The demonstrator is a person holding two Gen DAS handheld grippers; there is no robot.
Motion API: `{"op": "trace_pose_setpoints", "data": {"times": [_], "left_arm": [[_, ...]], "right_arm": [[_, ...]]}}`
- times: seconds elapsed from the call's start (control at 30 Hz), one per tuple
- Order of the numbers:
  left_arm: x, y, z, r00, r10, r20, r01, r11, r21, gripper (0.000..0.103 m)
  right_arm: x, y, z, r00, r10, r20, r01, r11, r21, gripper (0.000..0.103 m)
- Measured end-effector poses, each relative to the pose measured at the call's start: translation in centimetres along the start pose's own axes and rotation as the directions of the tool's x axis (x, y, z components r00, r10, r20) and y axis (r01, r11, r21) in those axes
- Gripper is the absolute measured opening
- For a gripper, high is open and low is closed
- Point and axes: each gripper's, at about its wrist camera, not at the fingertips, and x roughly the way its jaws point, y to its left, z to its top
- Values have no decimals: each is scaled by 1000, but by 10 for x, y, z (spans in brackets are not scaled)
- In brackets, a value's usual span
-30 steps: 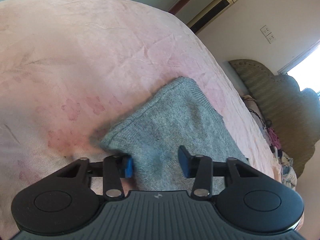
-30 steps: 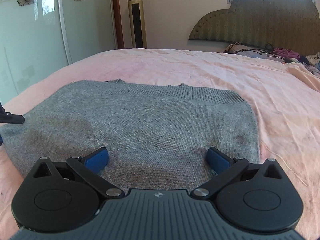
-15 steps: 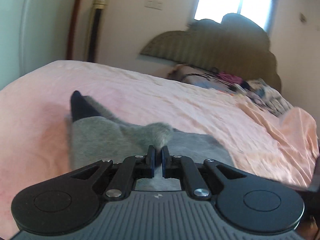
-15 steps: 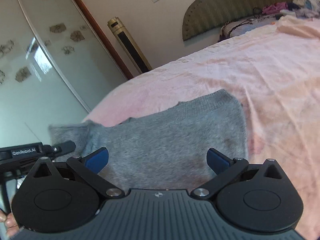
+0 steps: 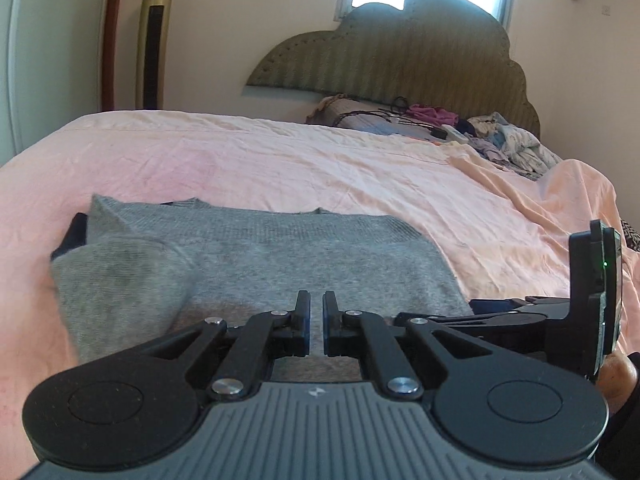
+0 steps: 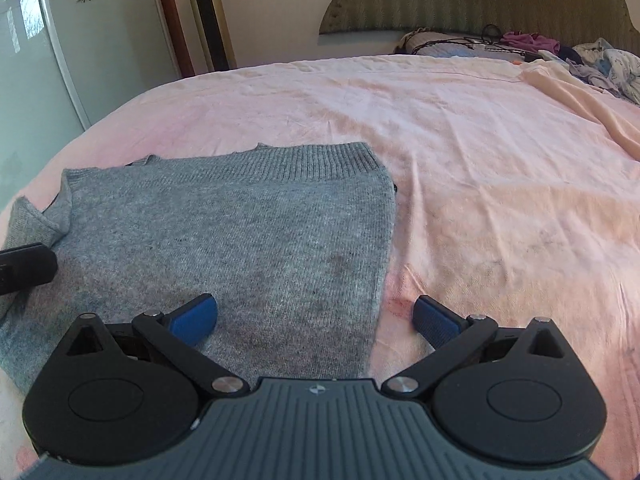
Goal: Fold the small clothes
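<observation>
Sweater's left side (image 5: pixel 120 280) is now flopped inward; left tool (image 5: pixel 316 328) sits clenched and empty, right tool (image 6: pixel 314 318) released. Should press that fold flat before grabbing the other edge.

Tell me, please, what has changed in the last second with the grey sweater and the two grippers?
The left gripper closed on a corner of the grey knitted sweater and carried it across, so a flap now lies folded over. Its jaws are shut, no cloth visible between. The right gripper stayed open; the pink bedsheet is unchanged.
</observation>
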Motion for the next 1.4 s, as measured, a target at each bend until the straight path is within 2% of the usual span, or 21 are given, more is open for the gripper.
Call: {"op": "trace_pose_setpoints", "data": {"times": [0.03,0.1,0.13,0.17,0.33,0.43,0.5,0.57,0.63,0.73,0.8,0.87,0.97,1.03,1.1,1.17,1.23,1.33,1.4], "left_arm": [[-3,7,0,1000,11,-1,-11,1000,-12,11],[-5,19,-1,999,44,-22,-44,999,-12,44],[-3,28,-2,995,92,-31,-93,995,-21,77],[-4,36,-4,990,142,-22,-143,989,-34,86],[-14,74,-4,958,288,-7,-288,953,-96,86],[-27,89,-1,947,320,33,-313,941,-126,86],[-31,93,1,947,318,49,-311,945,-105,86],[-33,92,4,958,281,65,-280,960,-27,86],[-28,83,9,974,221,54,-226,964,137,86],[-17,74,12,985,171,28,-170,926,337,86],[-9,73,18,987,159,35,-160,903,400,86],[5,75,28,994,107,15,-103,891,442,86],[34,79,42,997,45,-70,-6,879,477,88],[52,82,47,988,9,-156,67,877,476,88],[70,90,49,957,-17,-289,150,883,445,88],[73,101,48,933,-45,-356,199,892,407,88],[57,115,44,931,-80,-356,223,898,380,86],[17,146,36,928,-148,-341,251,926,281,66],[-15,170,27,936,-177,-303,242,951,193,66]], "right_arm": [[0,0,0,1000,2,3,-2,1000,-2,103],[-1,0,-2,1000,5,10,-5,1000,-10,103],[-1,1,-2,1000,4,14,-4,1000,-13,103],[-2,1,-3,1000,3,19,-2,1000,-16,103],[-2,3,-4,999,-1,32,2,1000,-25,103],[-2,2,-5,999,0,35,1,1000,-29,103],[-2,3,-5,999,-1,35,2,999,-33,103],[-3,2,-3,1000,0,30,1,1000,-27,103],[-8,0,0,999,-4,36,3,1000,15,103],[-27,5,3,995,6,104,-7,1000,10,103],[-35,14,6,993,38,110,-37,999,-19,103],[-38,24,8,993,67,101,-62,997,-49,103],[-35,37,9,993,87,80,-81,994,-76,103],[-30,44,9,994,89,60,-84,993,-81,103],[-27,50,9,995,87,46,-83,993,-86,103],[-26,54,8,995,94,37,-90,992,-94,103],[-25,58,7,995,93,28,-90,991,-103,103],[-23,61,4,995,94,18,-91,989,-112,103],[-20,62,2,996,94,6,-93,989,-113,103]]}}
